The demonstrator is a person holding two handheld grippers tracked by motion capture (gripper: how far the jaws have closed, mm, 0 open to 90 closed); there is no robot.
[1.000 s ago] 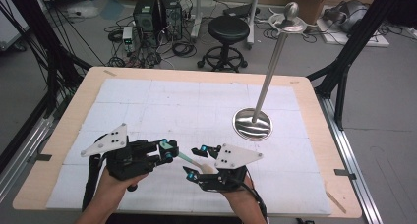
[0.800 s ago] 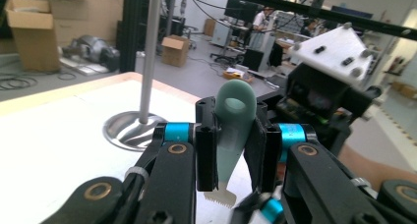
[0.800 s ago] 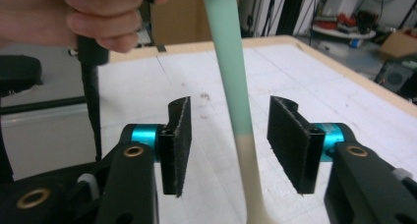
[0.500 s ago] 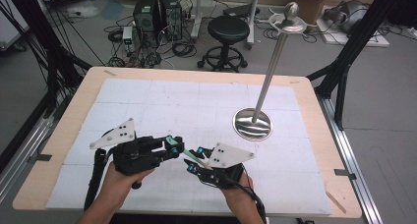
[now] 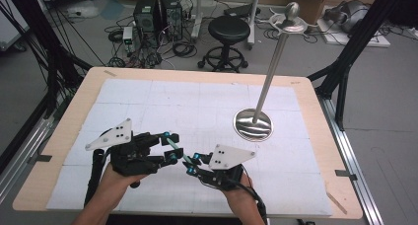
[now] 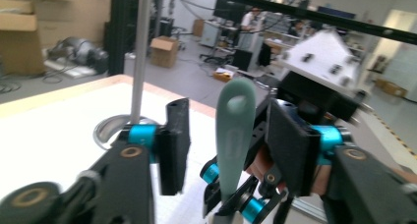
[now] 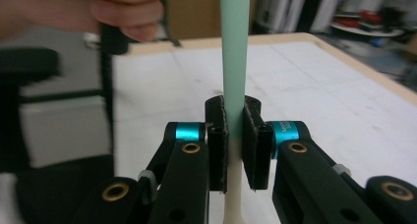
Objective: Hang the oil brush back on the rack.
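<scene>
Tabletop: wooden-edged tabletop (image 5: 74, 117) covered by a white gridded mat (image 5: 197, 111); the mat is bare apart from the stand and the two grippers.
Stand: a polished round metal base (image 5: 253, 125) sits on the right half of the mat, with a slim metal pole (image 5: 272, 67) rising from it to a ball top; well apart from both grippers.
Room: grey floor behind the tabletop, with a black stool (image 5: 229, 35), computer towers (image 5: 156, 13), loose cables and cardboard boxes; black frame struts stand at both sides.
Task item: a thin mint-green stick (image 5: 173, 147), paler cream at its lower end in the right gripper view, held above the front of the mat between the two grippers.
Right gripper (image 7: 235, 135): fingers (image 7: 255, 145) closed tight on the stick, pads pressing on both sides of the shaft; the green length runs up out of the fingers.
Left gripper (image 6: 231, 135): fingers (image 6: 174, 145) spread wide, with clear gaps either side of the stick's rounded end (image 6: 236, 130), which stands between them; no contact visible.
Hands: one hand grips the body of each gripper, forearms entering from the near edge.
</scene>
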